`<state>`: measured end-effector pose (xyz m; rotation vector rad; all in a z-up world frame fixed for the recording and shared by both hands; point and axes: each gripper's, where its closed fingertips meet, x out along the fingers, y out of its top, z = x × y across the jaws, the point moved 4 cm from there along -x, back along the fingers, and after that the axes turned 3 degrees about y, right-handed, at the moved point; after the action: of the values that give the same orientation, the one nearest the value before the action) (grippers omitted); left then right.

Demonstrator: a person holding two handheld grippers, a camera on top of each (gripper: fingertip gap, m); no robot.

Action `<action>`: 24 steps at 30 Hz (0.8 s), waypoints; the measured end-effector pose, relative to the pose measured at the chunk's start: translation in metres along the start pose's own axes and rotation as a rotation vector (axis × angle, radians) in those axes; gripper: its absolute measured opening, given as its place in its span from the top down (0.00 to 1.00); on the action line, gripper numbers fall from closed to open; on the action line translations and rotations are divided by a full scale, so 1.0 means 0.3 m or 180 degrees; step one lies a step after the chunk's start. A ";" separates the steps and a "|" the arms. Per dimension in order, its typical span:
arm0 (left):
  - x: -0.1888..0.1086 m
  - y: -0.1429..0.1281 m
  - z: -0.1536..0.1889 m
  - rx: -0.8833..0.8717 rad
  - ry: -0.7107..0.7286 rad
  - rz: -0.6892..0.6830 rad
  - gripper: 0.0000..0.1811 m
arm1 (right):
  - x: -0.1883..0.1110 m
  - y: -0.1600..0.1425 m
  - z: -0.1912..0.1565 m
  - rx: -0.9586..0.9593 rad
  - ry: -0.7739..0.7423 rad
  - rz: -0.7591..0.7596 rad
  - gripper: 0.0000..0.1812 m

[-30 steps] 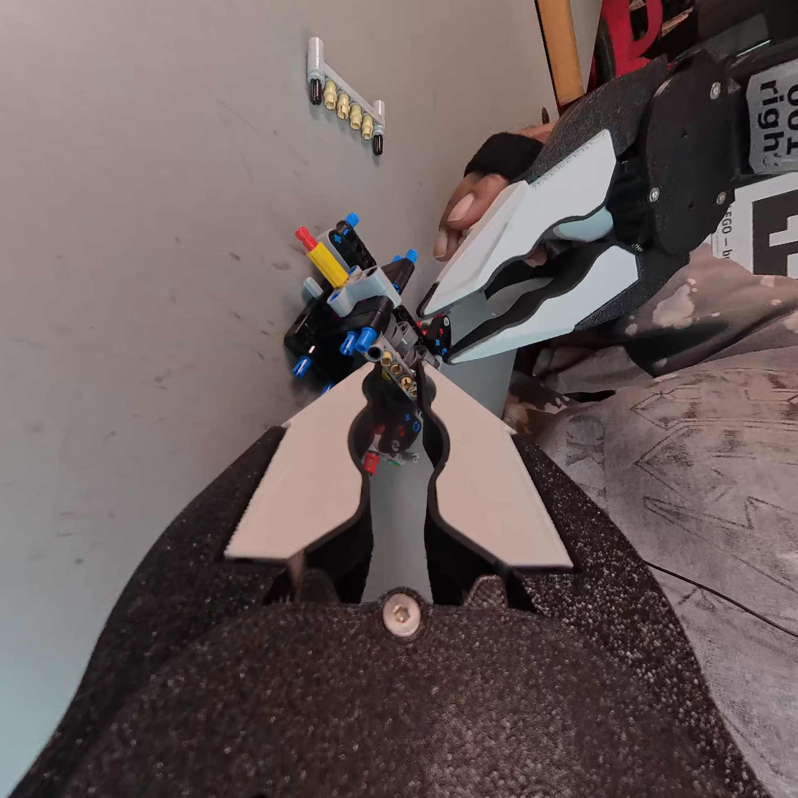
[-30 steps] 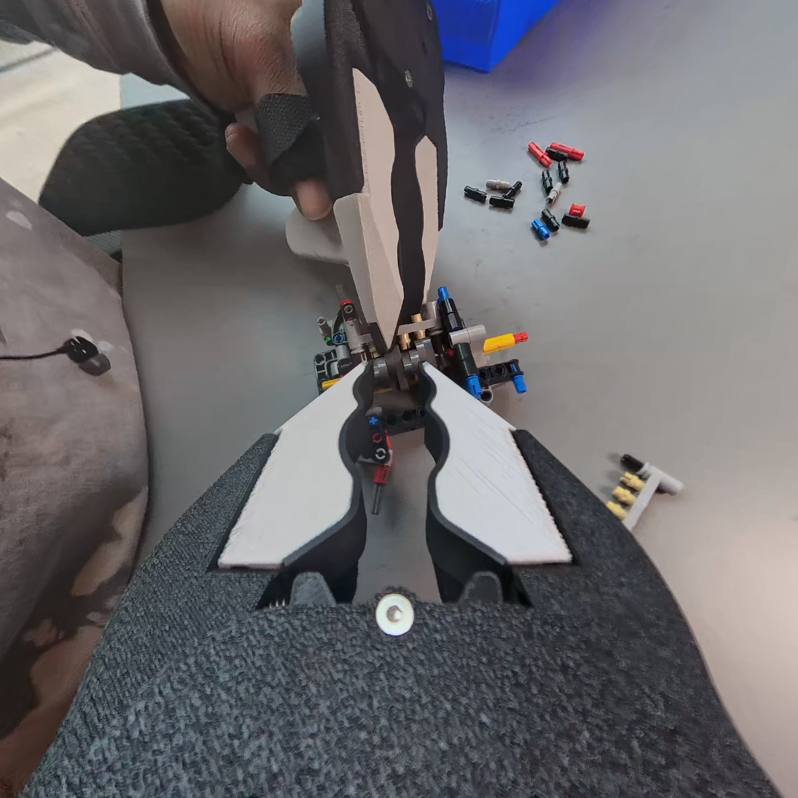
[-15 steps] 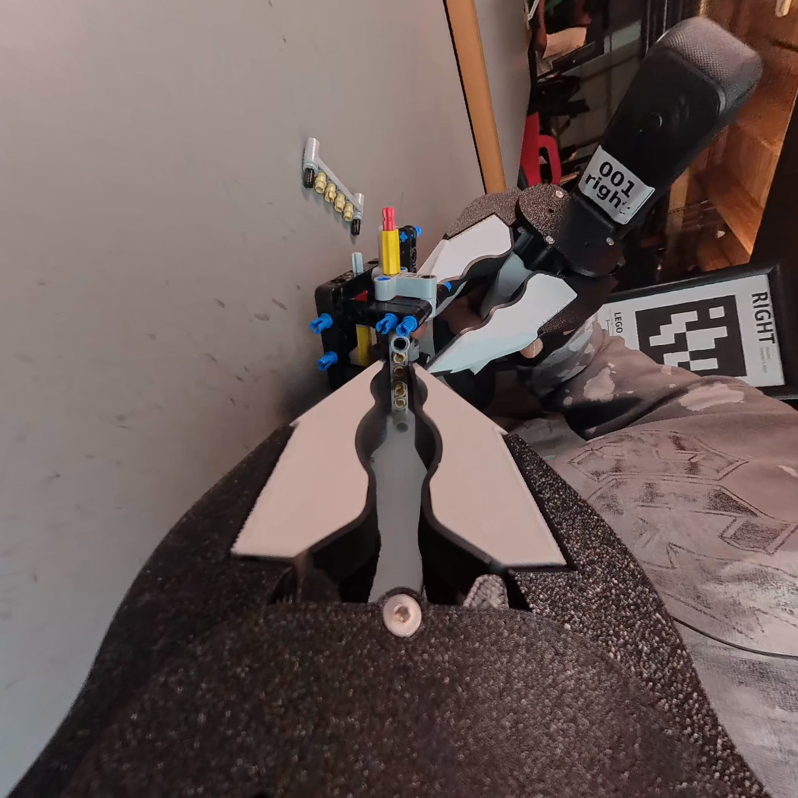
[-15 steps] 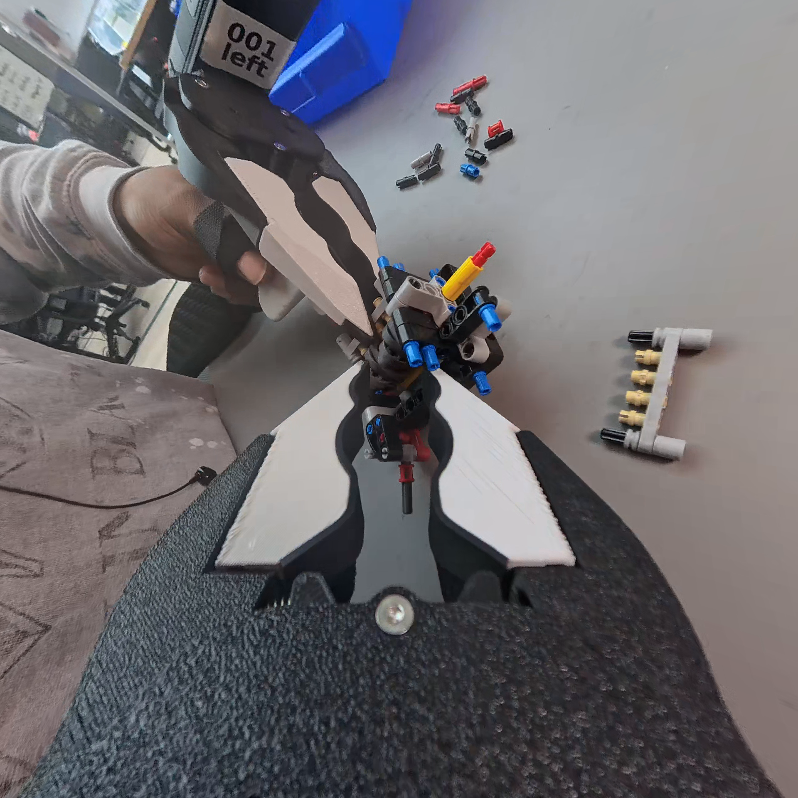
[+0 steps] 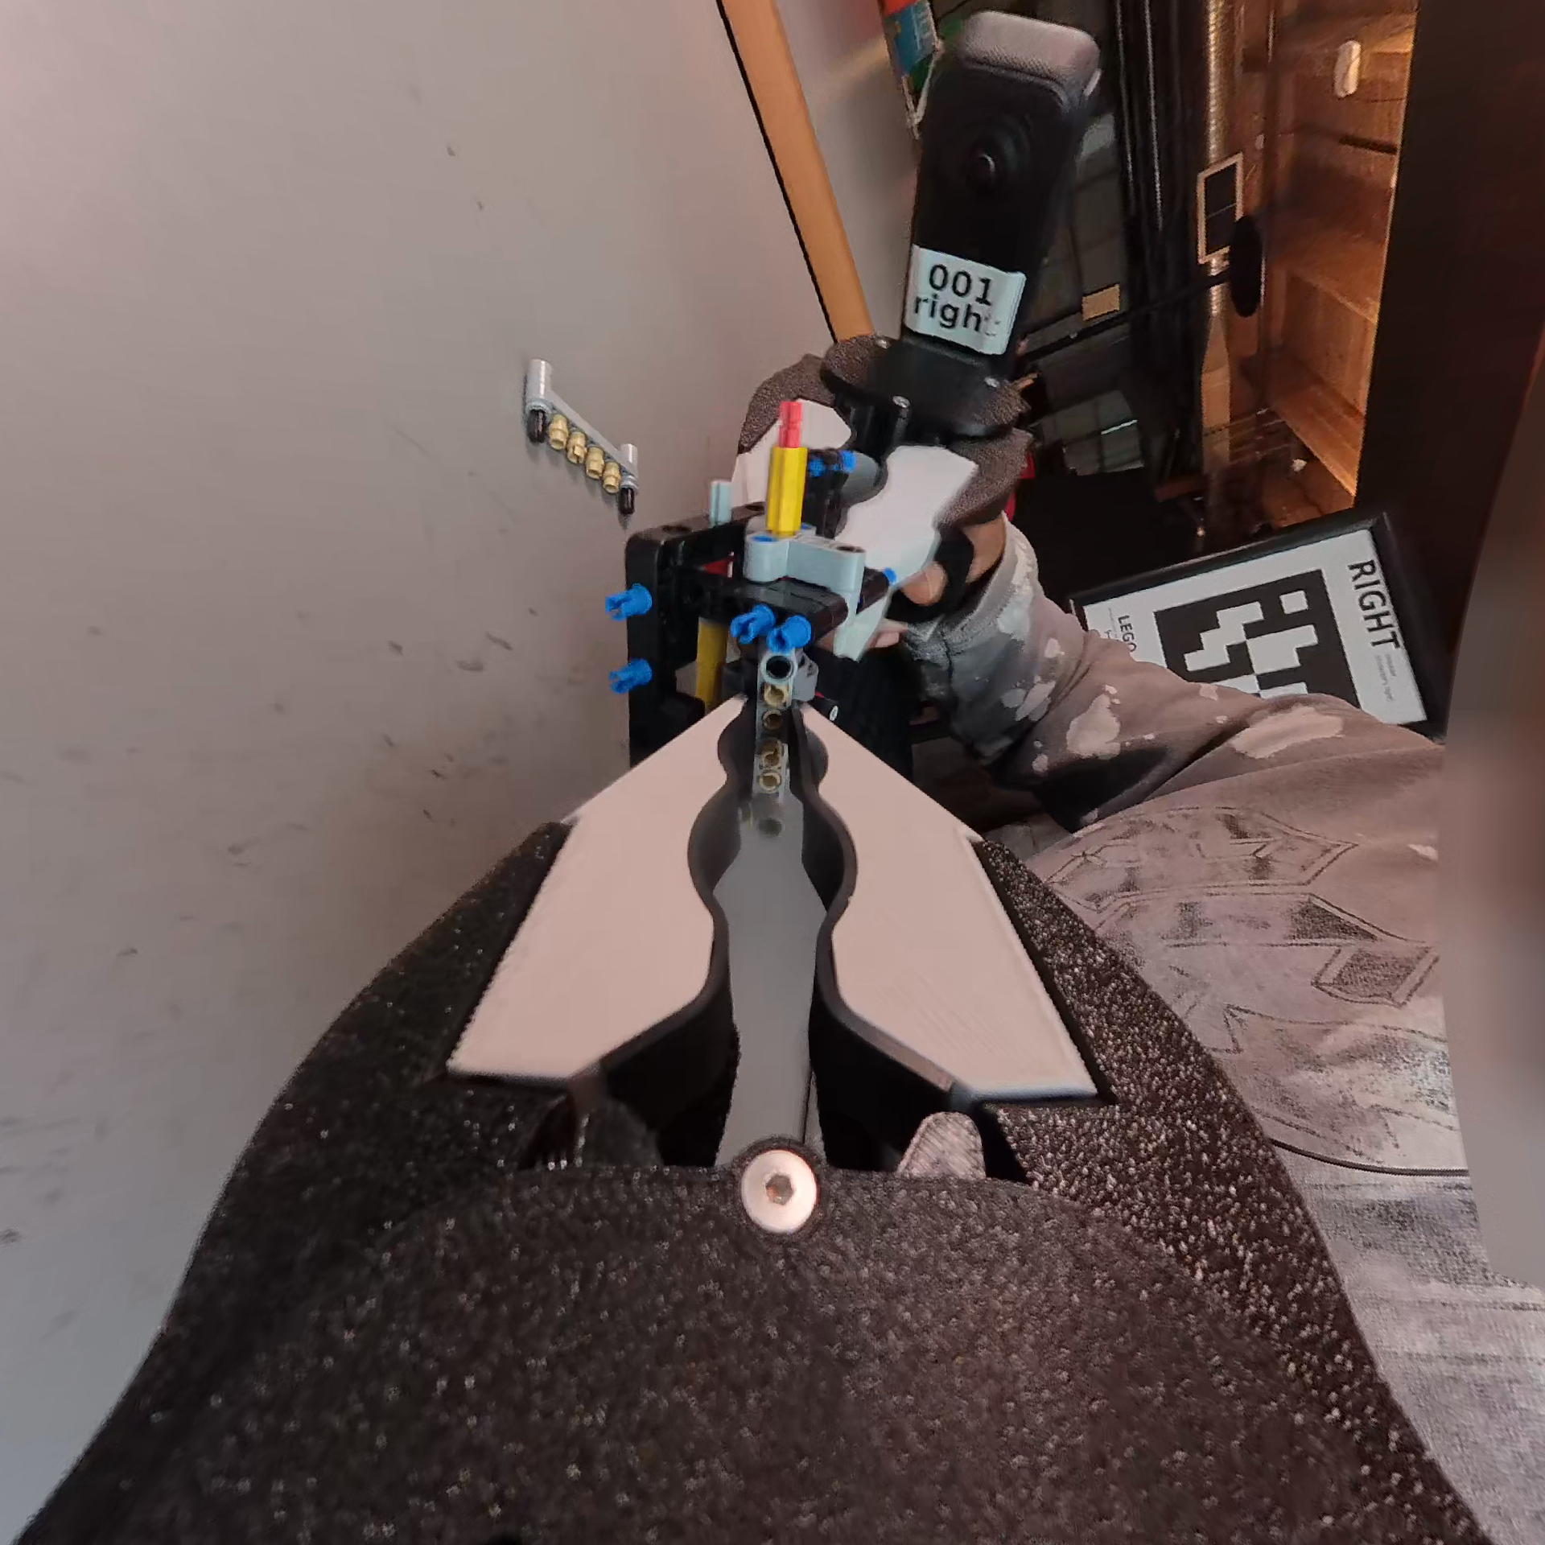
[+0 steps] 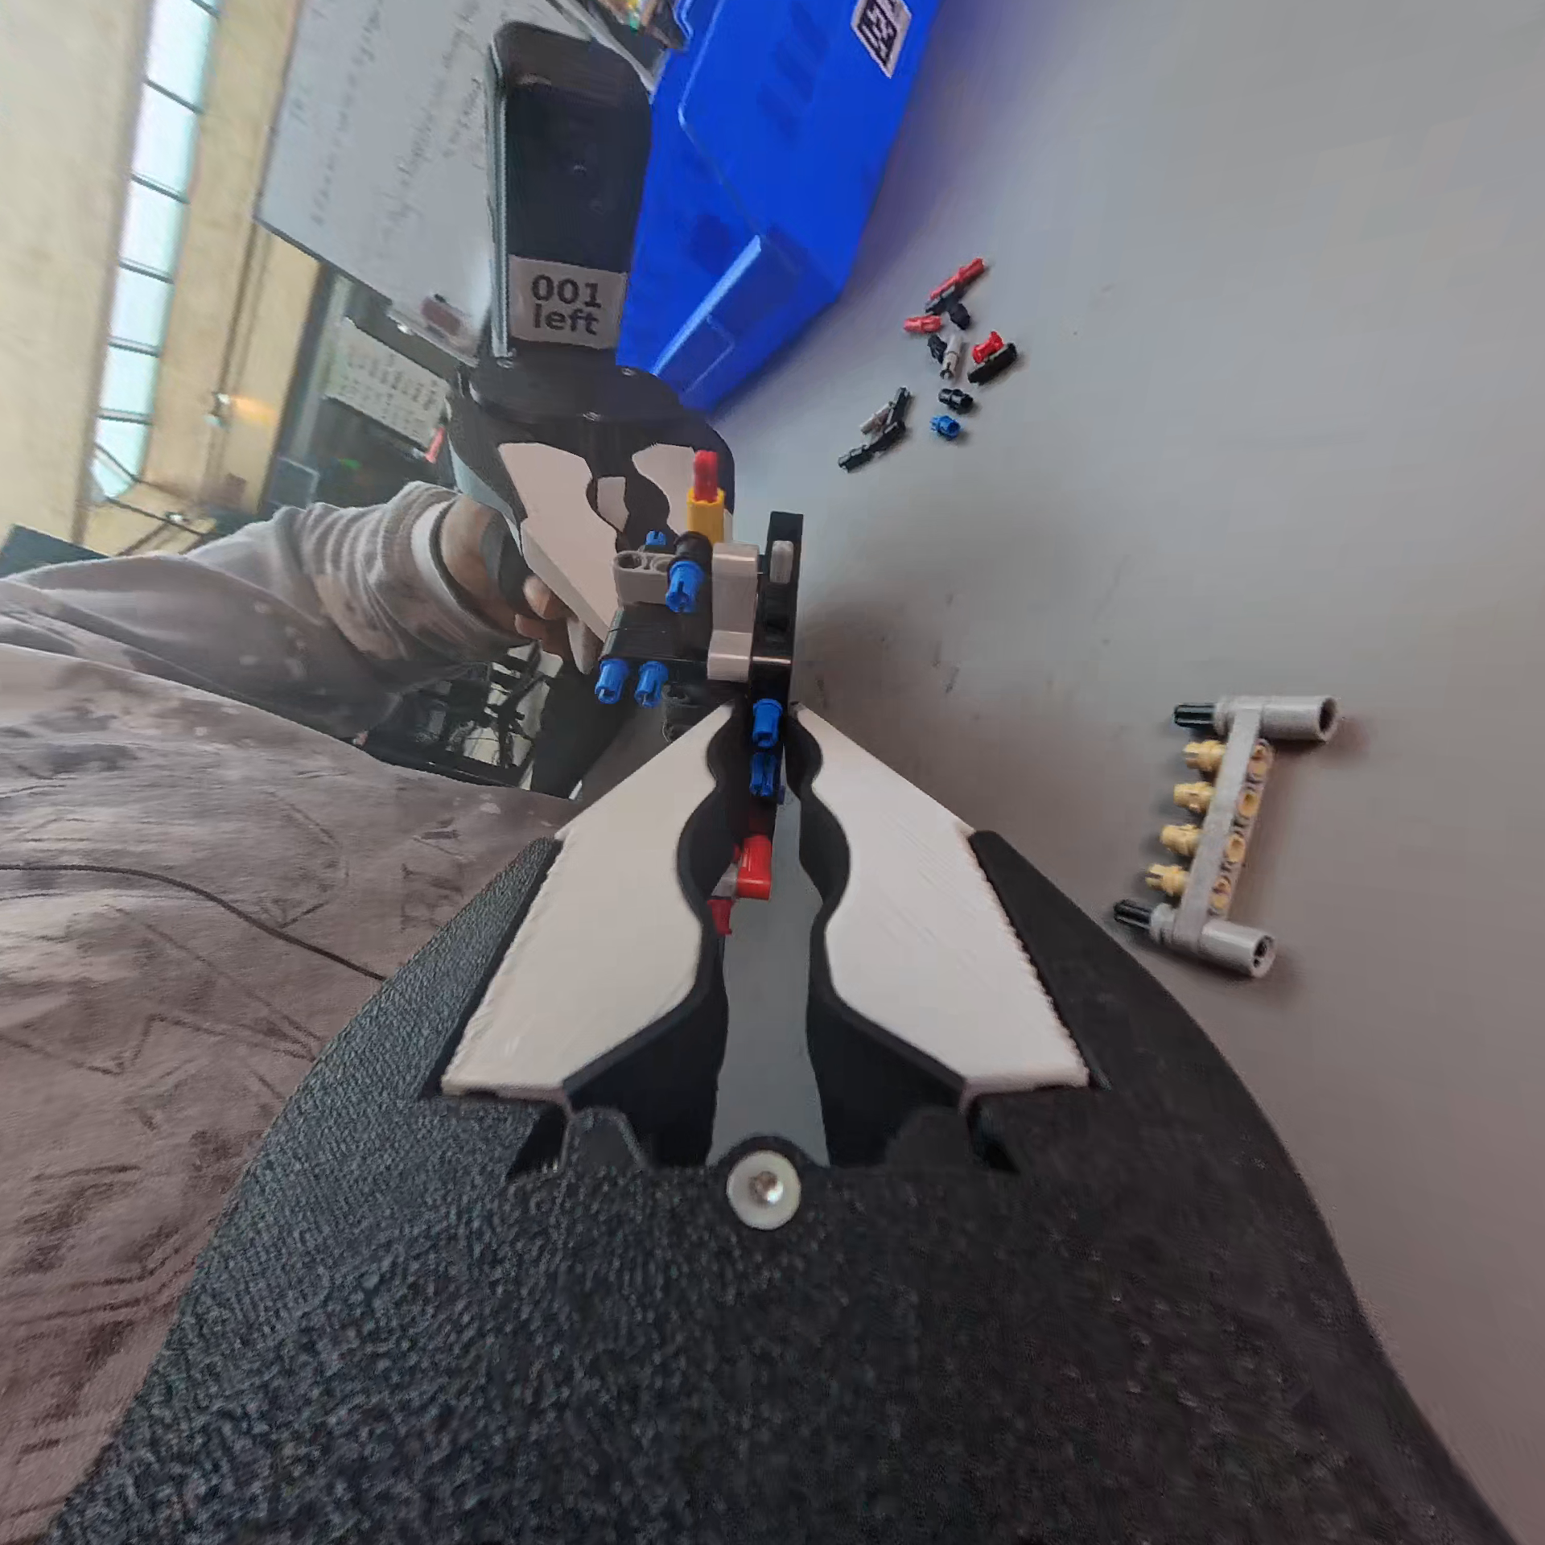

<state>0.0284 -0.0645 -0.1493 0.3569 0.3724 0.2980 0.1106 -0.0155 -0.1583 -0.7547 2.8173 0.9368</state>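
Observation:
A small brick assembly (image 5: 757,577) with a black frame, blue pins and a yellow axle with a red tip is held upright between both grippers, off the grey table (image 5: 293,502). My left gripper (image 5: 771,705) is shut on its grey beam with tan pins (image 5: 771,736). My right gripper (image 6: 767,709) is shut on the black frame edge with blue pins (image 6: 762,744). The assembly also shows in the right wrist view (image 6: 736,602). The right gripper's fingers (image 5: 899,527) and the left gripper's fingers (image 6: 556,535) face each other across it.
A loose grey beam with tan and black pins (image 6: 1225,836) lies on the table; it also shows in the left wrist view (image 5: 581,439). Several small loose pins (image 6: 949,368) lie near a blue bin (image 6: 752,167). A black-and-white marker board (image 5: 1254,635) and the person's grey clothing (image 6: 167,836) are close by. My left and right fingertips are right by each other.
Both grippers have lifted the assembly off the table and turned it upright. Both stay shut on it, and both views have tilted toward the room.

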 end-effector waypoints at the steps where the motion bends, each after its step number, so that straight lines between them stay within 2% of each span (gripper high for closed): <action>1: -0.002 0.001 0.005 0.0037 0.0005 -0.0004 0.97 | 0.000 0.002 0.000 -0.0001 0.0046 0.0005 0.96; 5: -0.009 0.006 0.004 0.0170 0.0097 0.0005 0.97 | 0.002 0.004 0.008 0.0037 0.0062 0.0025 0.97; 11: -0.013 0.019 -0.013 0.0574 0.0478 0.0158 0.97 | 0.014 0.011 0.043 0.0156 -0.0048 0.0082 0.96; 16: -0.023 0.007 -0.038 0.0495 0.0630 0.0147 0.97 | 0.030 -0.006 0.061 0.0286 -0.0091 -0.0005 0.96; 24: -0.065 -0.004 -0.046 0.0338 0.0587 0.0152 0.97 | 0.043 -0.022 0.070 0.0413 -0.0140 -0.0111 0.96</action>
<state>0.0057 -0.0683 -0.1557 0.4444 0.5627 0.3601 0.1007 -0.0134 -0.1818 -0.7544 2.7849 0.7473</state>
